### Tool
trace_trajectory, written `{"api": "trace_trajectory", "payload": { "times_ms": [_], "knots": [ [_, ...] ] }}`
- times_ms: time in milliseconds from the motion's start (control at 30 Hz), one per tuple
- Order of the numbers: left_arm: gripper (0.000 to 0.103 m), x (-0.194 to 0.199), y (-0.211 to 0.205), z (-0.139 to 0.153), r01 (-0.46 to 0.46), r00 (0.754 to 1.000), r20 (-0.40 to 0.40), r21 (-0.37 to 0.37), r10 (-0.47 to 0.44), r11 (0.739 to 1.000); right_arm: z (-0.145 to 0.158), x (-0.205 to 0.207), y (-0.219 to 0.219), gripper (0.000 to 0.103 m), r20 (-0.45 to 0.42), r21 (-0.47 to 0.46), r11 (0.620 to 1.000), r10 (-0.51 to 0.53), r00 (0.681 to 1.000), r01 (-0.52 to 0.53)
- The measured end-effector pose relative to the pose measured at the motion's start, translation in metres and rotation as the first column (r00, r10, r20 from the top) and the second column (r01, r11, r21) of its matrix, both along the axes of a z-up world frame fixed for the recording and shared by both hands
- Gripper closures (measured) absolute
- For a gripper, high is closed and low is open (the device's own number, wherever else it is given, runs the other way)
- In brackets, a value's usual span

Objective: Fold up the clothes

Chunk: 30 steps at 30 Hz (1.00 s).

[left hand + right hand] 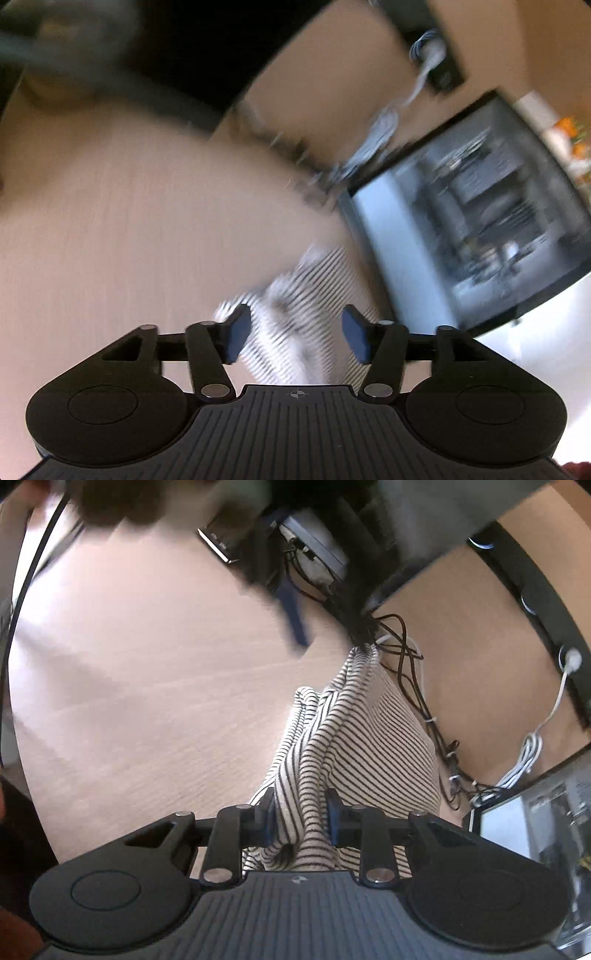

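A white garment with thin black stripes [354,738] lies bunched at the right edge of a light wooden table [147,686]. My right gripper [301,818] is shut on a fold of the striped garment, with the cloth pinched between its blue pads. In the blurred left wrist view the same garment [295,317] lies under and between the fingers of my left gripper [295,328], which is open with its blue pads wide apart. The other gripper's blue finger [293,616] shows blurred above the garment's far end.
A computer case with a glass side [469,221] stands on the floor right of the table. A tangle of black and white cables [424,709] hangs past the table edge. Dark equipment [306,550] sits at the table's back.
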<state>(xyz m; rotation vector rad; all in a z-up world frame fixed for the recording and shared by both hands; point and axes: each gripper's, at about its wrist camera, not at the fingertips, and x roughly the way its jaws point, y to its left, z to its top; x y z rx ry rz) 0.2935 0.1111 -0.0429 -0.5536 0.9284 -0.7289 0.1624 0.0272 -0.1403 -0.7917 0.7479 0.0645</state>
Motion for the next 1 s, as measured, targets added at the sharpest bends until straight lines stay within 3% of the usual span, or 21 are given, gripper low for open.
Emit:
{"api": "trace_trajectory", "payload": {
  "times_ms": [100, 167, 333, 500, 567, 667, 700, 767, 867, 1000],
  "knots": [
    [0.034, 0.005, -0.018, 0.022, 0.053, 0.997, 0.067, -0.046, -0.05, 0.998, 0.0, 0.001, 0.006, 0.073, -0.005, -0.013, 1.0, -0.014, 1.0, 0.014],
    [0.034, 0.012, -0.037, 0.02, 0.091, 0.994, 0.066, -0.041, -0.088, 0.995, 0.0, 0.002, 0.008, 0.073, -0.008, -0.022, 1.0, -0.019, 1.0, 0.019],
    [0.036, 0.026, -0.071, -0.017, 0.12, 0.992, -0.036, 0.033, -0.119, 0.992, 0.014, -0.002, 0.003, 0.069, -0.019, 0.009, 0.999, -0.033, 0.999, 0.034],
    [0.037, 0.028, -0.066, -0.035, 0.12, 0.99, -0.076, 0.027, -0.117, 0.992, 0.064, -0.011, -0.028, 0.041, -0.032, 0.233, 0.968, -0.089, 0.996, 0.094],
    [0.037, 0.03, -0.064, -0.039, 0.119, 0.989, -0.087, 0.021, -0.117, 0.993, 0.093, -0.012, -0.048, 0.038, -0.006, 0.373, 0.917, -0.149, 0.989, 0.141],
    [0.037, 0.029, -0.064, -0.043, 0.113, 0.989, -0.093, 0.013, -0.111, 0.994, 0.118, -0.012, -0.075, 0.036, -0.01, 0.607, 0.766, -0.258, 0.966, 0.211],
    [0.036, 0.028, -0.063, -0.043, 0.109, 0.99, -0.091, 0.012, -0.108, 0.994, 0.118, -0.01, -0.08, 0.036, -0.027, 0.659, 0.715, -0.287, 0.958, 0.233],
    [0.036, 0.026, -0.064, -0.043, 0.105, 0.991, -0.086, 0.014, -0.104, 0.994, 0.101, -0.006, -0.089, 0.036, -0.078, 0.69, 0.668, -0.314, 0.946, 0.278],
    [0.036, 0.025, -0.064, -0.043, 0.103, 0.991, -0.091, 0.012, -0.101, 0.995, 0.054, 0.009, -0.085, 0.034, -0.168, 0.58, 0.735, -0.314, 0.934, 0.352],
    [0.036, 0.019, -0.066, -0.041, 0.106, 0.992, -0.065, 0.038, -0.104, 0.994, 0.033, 0.001, -0.061, 0.001, -0.138, 0.511, 0.808, -0.261, 0.955, 0.294]
  ]
}}
